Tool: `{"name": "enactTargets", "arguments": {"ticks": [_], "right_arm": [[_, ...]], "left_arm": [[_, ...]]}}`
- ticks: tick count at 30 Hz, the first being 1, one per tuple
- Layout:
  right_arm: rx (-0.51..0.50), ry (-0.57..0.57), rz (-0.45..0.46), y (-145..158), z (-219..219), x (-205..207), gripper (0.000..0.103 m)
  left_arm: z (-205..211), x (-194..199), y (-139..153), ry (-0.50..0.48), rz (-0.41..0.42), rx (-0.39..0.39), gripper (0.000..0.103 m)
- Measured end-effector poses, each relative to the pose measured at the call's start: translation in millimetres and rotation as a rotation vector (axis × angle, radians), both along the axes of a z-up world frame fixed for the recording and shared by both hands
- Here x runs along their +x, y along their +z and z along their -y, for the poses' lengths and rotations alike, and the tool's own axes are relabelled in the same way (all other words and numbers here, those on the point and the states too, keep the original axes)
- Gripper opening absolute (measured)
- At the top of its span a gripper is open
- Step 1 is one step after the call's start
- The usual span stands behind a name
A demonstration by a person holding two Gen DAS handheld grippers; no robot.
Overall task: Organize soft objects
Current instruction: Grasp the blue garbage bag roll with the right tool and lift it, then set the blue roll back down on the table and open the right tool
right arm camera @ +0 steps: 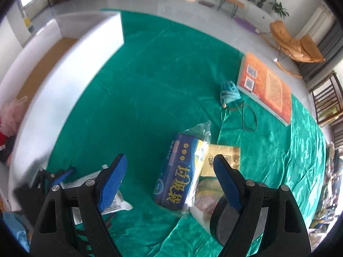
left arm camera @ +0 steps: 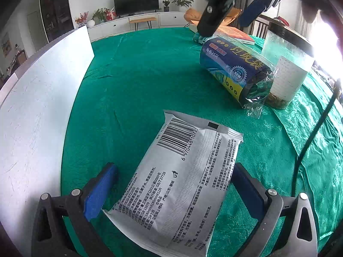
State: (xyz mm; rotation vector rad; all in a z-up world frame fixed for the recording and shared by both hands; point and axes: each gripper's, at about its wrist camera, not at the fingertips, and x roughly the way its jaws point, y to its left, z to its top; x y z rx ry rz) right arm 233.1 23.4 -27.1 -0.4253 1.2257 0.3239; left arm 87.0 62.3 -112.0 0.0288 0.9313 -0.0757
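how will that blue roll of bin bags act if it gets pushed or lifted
The blue roll of bin bags lies on its side, so a push may roll it. Its loose clear wrap looks slippery and crinkly. It probably gives a little when squeezed, being rolled film.

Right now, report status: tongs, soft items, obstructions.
Left tongs open, straddling flat silver printed pouch on green cloth. Right tongs open, empty, above blue wrapped bag roll. Clear black-lidded jar against roll.

I'm working in a home's living room; a dark television [left arm camera: 136,0] stands on a long white sideboard [left arm camera: 137,21] with potted plants [left arm camera: 182,1]; an orange rocking chair [right arm camera: 293,42] sits on pale floor tiles [right arm camera: 193,15] beyond the far edge of the green-clothed tabletop [left arm camera: 139,75].
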Motion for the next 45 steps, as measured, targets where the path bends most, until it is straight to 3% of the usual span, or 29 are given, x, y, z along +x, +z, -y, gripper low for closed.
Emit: {"name": "enactTargets", "arguments": {"ticks": [4, 11, 12, 13, 17, 20, 26, 30, 33, 36, 39, 42, 45], "right_arm": [[-0.122, -0.020, -0.082, -34, -11, 20, 0.083], [-0.279, -0.019, -0.178, -73, -15, 16, 0.082], [-0.279, -0.031, -0.187, -75, -13, 17, 0.079], [-0.280, -0.044, -0.190, -77, -10, 18, 0.065], [-0.244, -0.046, -0.162, -71, -3, 18, 0.057], [-0.164, -0.061, -0.054, -44, -1, 17, 0.056], [0.025, -0.049, 0.175, 79, 5, -9, 0.056], [0.062, -0.045, 0.285, 143, 29, -48, 0.056], [0.029, -0.082, 0.322, 158, 59, -69, 0.056], [-0.040, -0.162, 0.299, 145, 96, -75, 0.057], [-0.051, -0.276, 0.231, 113, 140, -70, 0.057], [-0.067, -0.338, 0.141, 55, 172, -63, 0.057], [-0.049, -0.364, 0.123, 1, 194, -60, 0.057]], "left_arm": [[0, 0, 0, 0.000, 0.000, 0.000, 0.103], [0, 0, 0, 0.000, 0.000, 0.000, 0.103], [0, 0, 0, 0.000, 0.000, 0.000, 0.103], [0, 0, 0, 0.000, 0.000, 0.000, 0.103], [0, 0, 0, 0.001, 0.000, -0.001, 0.103], [0, 0, 0, 0.001, 0.000, -0.001, 0.103], [0, 0, 1, 0.001, 0.000, -0.001, 0.103], [0, 0, 1, 0.001, 0.000, -0.001, 0.103], [0, 0, 1, 0.001, 0.000, -0.001, 0.103], [-1, 0, 1, 0.001, 0.000, -0.001, 0.103], [-1, 0, 0, 0.001, 0.000, 0.000, 0.103], [-1, 0, 0, 0.001, 0.000, -0.001, 0.103], [-1, 0, 1, 0.001, 0.000, -0.001, 0.103]]}}
